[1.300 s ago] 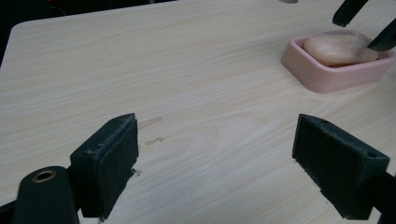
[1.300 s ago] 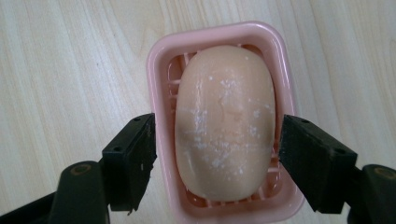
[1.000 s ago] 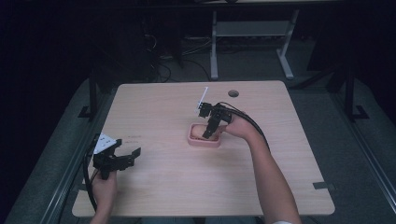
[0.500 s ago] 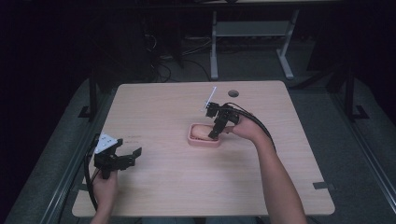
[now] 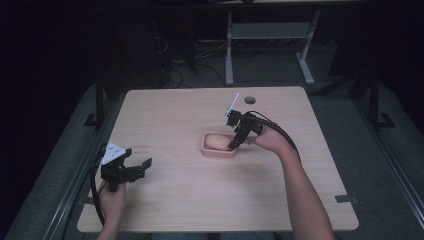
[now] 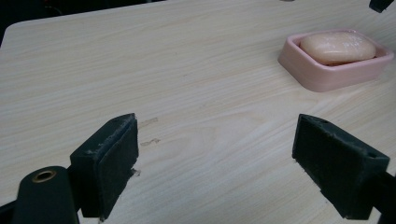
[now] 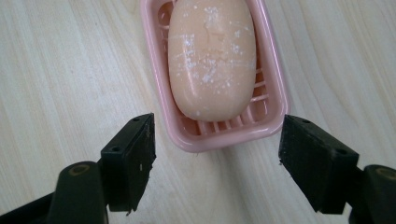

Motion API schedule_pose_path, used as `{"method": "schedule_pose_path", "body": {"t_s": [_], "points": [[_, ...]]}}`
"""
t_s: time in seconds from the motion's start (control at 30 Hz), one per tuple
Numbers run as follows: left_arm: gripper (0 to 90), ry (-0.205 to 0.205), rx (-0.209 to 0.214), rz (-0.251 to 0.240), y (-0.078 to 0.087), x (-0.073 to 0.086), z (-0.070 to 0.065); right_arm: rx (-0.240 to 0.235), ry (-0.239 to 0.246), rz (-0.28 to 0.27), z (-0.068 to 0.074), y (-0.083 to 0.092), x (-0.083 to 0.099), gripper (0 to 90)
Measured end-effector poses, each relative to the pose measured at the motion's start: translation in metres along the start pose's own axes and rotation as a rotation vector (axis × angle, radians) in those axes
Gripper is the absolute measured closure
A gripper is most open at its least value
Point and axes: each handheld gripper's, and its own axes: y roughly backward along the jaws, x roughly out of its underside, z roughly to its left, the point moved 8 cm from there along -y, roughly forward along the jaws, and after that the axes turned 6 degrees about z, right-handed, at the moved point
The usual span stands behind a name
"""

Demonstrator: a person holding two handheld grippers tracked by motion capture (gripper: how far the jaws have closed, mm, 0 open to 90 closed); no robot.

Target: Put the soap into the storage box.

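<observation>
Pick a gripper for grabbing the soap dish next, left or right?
Right. The right gripper is open at the near end of the soap dish. The left gripper sits far off near the table's edge.

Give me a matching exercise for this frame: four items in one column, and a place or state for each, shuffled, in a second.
Column one:
1. peach oval bar of soap
2. pink plastic soap dish
3. left gripper
4. right gripper

Column two:
A. open, near the table's left front edge, away from the dish
B. lying inside the dish
C. open, jaws either side of the dish's near end
D. standing on the light wooden table, mid-table

Pairs: 1-B, 2-D, 3-A, 4-C
</observation>
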Motion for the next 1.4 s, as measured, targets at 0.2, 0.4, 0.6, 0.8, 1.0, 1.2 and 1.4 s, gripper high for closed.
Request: {"method": "schedule_pose_path", "body": {"t_s": [0.2,0.4,0.6,0.8,1.0,1.2,1.4], "points": [[14.2,-0.002,0.0,0.005,-0.001,0.0,0.0,-0.002,-0.008,0.011,0.001,0.003,0.006,26.6],[14.2,-0.003,-0.001,0.007,-0.001,0.001,0.0,0.004,-0.007,0.006,0.003,0.007,0.009,26.6],[14.2,-0.003,-0.002,0.003,0.0,0.0,0.0,-0.002,-0.023,0.0,0.001,0.008,0.018,26.6],[14.2,-0.002,-0.003,0.005,0.0,0.0,0.0,0.004,-0.032,-0.009,0.003,0.009,0.026,26.5],[14.2,-0.003,-0.002,0.001,-0.001,0.0,-0.001,0.005,-0.033,-0.014,0.006,0.01,0.032,26.2],[14.2,-0.008,-0.003,0.004,-0.001,0.0,-0.001,0.003,-0.049,-0.025,0.007,0.01,0.042,26.2],[14.2,-0.008,-0.003,0.004,-0.001,0.0,-0.001,0.003,-0.055,-0.029,0.009,0.009,0.05,26.1]]}}
